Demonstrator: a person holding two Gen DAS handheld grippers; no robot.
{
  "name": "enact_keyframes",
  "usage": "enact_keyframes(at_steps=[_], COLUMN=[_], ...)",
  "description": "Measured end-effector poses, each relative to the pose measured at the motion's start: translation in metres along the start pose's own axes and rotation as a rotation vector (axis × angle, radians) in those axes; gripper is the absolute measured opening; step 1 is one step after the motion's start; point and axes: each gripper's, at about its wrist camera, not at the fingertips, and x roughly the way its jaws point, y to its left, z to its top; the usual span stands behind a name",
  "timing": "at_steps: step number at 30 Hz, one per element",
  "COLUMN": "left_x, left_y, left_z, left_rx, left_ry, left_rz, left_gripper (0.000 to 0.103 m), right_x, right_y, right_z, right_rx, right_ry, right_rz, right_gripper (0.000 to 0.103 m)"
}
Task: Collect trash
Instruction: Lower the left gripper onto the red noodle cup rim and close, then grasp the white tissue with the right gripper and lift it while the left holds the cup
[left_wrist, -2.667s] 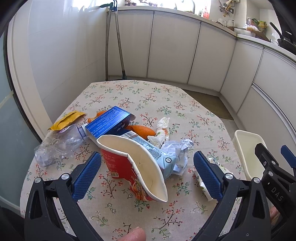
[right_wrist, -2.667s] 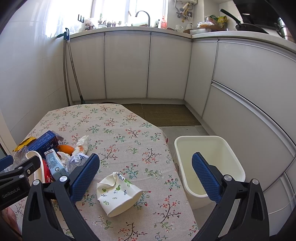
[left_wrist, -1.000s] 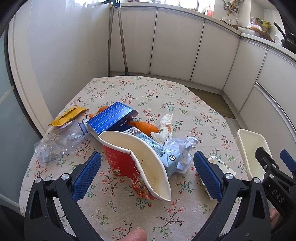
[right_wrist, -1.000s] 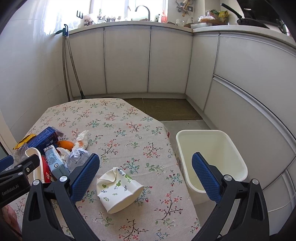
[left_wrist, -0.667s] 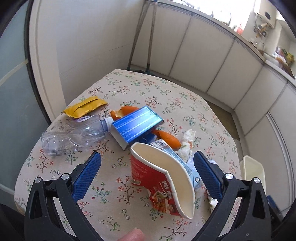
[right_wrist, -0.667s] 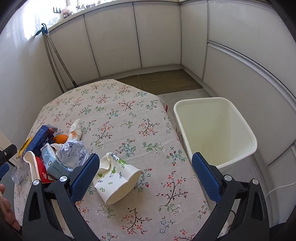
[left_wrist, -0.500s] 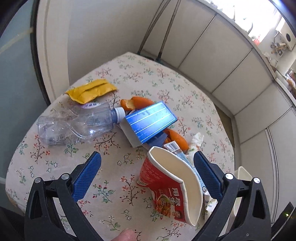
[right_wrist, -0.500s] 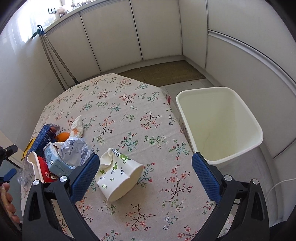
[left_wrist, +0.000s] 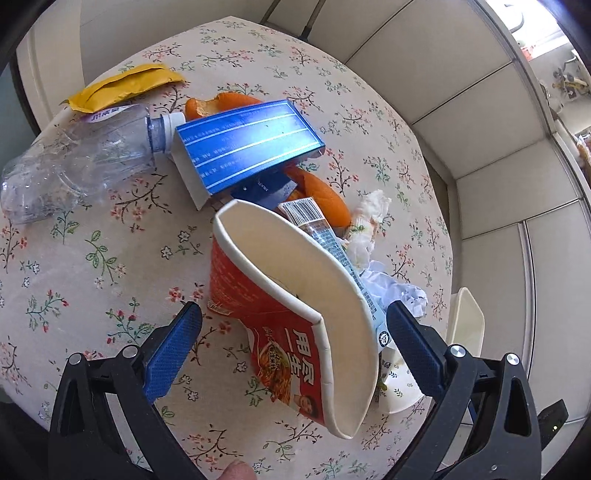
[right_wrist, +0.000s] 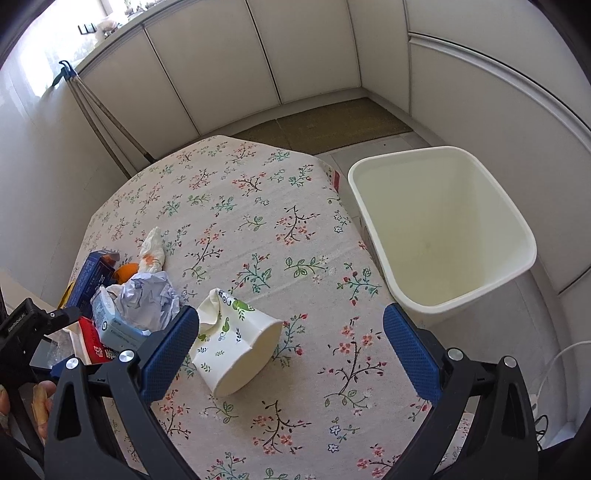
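Trash lies on a floral tablecloth (left_wrist: 92, 280). In the left wrist view my open left gripper (left_wrist: 291, 343) hangs above a crushed red-and-white noodle cup (left_wrist: 295, 295). Behind it are a blue box (left_wrist: 247, 144), a clear plastic bottle (left_wrist: 74, 166), a yellow wrapper (left_wrist: 125, 86), orange peel (left_wrist: 321, 192), a light-blue carton (left_wrist: 332, 247) and crumpled paper (left_wrist: 391, 288). In the right wrist view my open right gripper (right_wrist: 291, 343) hangs above a crushed white paper cup (right_wrist: 236, 350) with green print. A cream bin (right_wrist: 443, 236) stands on the floor right of the table.
White cabinets (right_wrist: 258, 66) line the far and right walls. A mop handle (right_wrist: 99, 110) leans in the back left corner. A brown mat (right_wrist: 332, 122) lies on the floor beyond the table. A white cable (right_wrist: 561, 354) lies by the bin.
Both grippers have risen and tilted downward, so the table and bin are seen more from above. The left view has swung left over the pile. Nothing was grasped.
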Motion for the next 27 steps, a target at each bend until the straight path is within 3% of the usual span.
enact_keyframes(at_steps=[2,10,14,16,22,27], left_x=[0.006,0.006,0.005,0.005,-0.009,-0.026], left_y=[-0.002,0.028,0.043,0.046,0.04,0.027], left_z=[-0.002,-0.002,-0.003,-0.003,0.001,0.007], left_rx=[0.012,-0.034,-0.043,-0.041,0.039,0.087], left_ry=[0.014,0.031,0.042,0.047,-0.016,-0.091], left_rz=[0.008,0.028,0.026,0.023,0.013,-0.025], left_gripper=[0.094,0.057,0.052,0.036,0.033,0.033], right_x=[0.0,0.003,0.004,0.004,-0.001,0.011], right_y=[0.0,-0.002,0.004,0.012,0.036,0.073], right_z=[0.0,0.0,-0.001,-0.002,0.007,0.032], right_rx=[-0.001,0.008,-0.008,-0.027,-0.065,-0.101], right_ry=[0.001,0.006,0.006,0.006,0.031,0.079], right_rz=[-0.002,-0.003,0.012,0.035,0.174,0.2], right_gripper=[0.097,0.097,0.097,0.097,0.097,0.097])
